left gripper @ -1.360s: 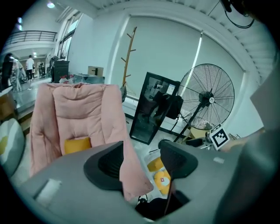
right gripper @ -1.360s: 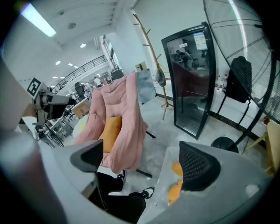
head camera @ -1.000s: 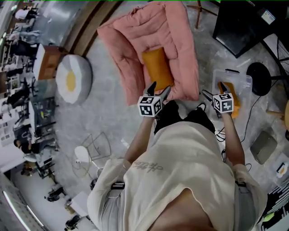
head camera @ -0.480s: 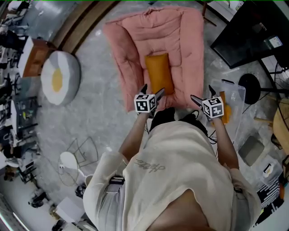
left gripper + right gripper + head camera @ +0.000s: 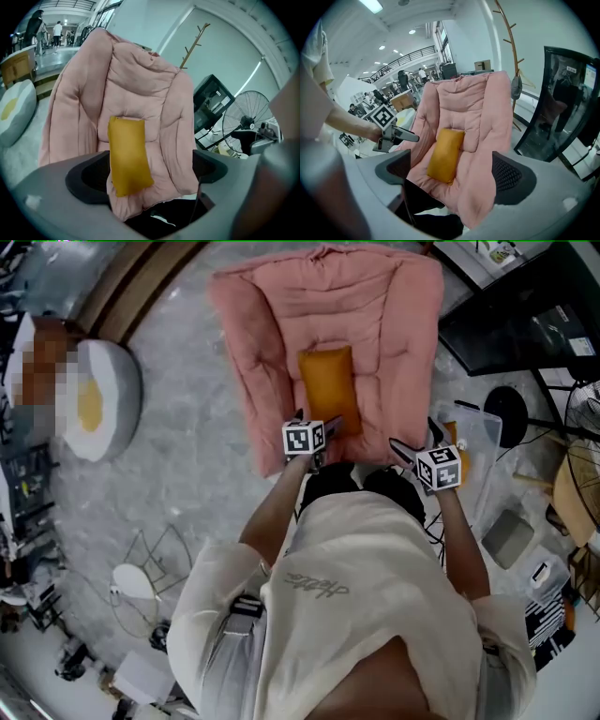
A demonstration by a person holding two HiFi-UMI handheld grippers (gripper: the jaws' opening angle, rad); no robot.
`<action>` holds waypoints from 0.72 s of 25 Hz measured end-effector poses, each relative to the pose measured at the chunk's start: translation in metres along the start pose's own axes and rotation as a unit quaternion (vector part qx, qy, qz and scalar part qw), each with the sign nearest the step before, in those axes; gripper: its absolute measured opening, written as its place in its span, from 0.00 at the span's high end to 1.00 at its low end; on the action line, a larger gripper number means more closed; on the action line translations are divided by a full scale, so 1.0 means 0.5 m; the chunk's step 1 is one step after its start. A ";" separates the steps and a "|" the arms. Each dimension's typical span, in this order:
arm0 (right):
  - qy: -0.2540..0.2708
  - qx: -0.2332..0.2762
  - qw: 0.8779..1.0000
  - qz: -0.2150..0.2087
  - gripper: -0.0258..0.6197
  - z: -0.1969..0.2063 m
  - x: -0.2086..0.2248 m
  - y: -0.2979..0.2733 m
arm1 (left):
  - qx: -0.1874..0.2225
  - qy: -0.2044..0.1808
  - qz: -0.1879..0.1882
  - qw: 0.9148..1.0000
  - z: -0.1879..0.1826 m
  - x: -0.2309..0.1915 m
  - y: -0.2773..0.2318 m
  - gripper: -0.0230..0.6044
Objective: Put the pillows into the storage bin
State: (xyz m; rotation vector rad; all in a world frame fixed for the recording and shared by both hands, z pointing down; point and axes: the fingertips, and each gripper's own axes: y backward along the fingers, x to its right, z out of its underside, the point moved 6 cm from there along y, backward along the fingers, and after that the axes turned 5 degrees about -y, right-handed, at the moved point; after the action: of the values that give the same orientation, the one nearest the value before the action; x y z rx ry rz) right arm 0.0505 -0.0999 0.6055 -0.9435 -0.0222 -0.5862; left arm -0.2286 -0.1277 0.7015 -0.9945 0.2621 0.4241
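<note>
A person stands over the floor, a claw in each hand. The left claw (image 5: 319,420) has just been opening and is spread wide, pinching nothing. The right claw (image 5: 413,438), at its 3 o'clock, is also spread and empty. At 12 o'clock, just beyond the left claw, an orange pillow (image 5: 326,390) lies on a pink lounger cushion (image 5: 394,343). At the right claw's 2 o'clock, a clear storage bin (image 5: 486,442) holds something orange. Far off at 9 o'clock rests a fried-egg cushion (image 5: 89,404).

Both forearms (image 5: 274,517) stretched out ahead of the torso, left gripper (image 5: 317,420) angled downward, fingers wide apart and just opened further, gripping nothing, right gripper (image 5: 415,439) beside it at right, fingers apart, empty
</note>
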 end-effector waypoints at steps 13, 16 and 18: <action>-0.062 -0.048 0.996 -0.043 0.12 0.038 -0.040 -0.092 | -0.091 0.037 -0.023 0.995 0.104 -0.112 -0.214 0.06; -0.097 -0.051 0.993 -0.041 0.12 0.047 -0.037 -0.106 | -0.098 0.045 -0.023 0.994 0.111 -0.128 -0.263 0.06; -0.109 -0.053 0.992 -0.037 0.12 0.049 -0.033 -0.115 | -0.102 0.045 -0.030 0.993 0.110 -0.141 -0.291 0.06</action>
State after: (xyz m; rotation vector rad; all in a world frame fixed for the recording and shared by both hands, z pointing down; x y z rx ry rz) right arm 0.0147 -0.0989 0.6592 -1.1110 -0.2245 -0.5549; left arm -0.2233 -0.1657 0.8681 -1.2205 0.2720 0.3562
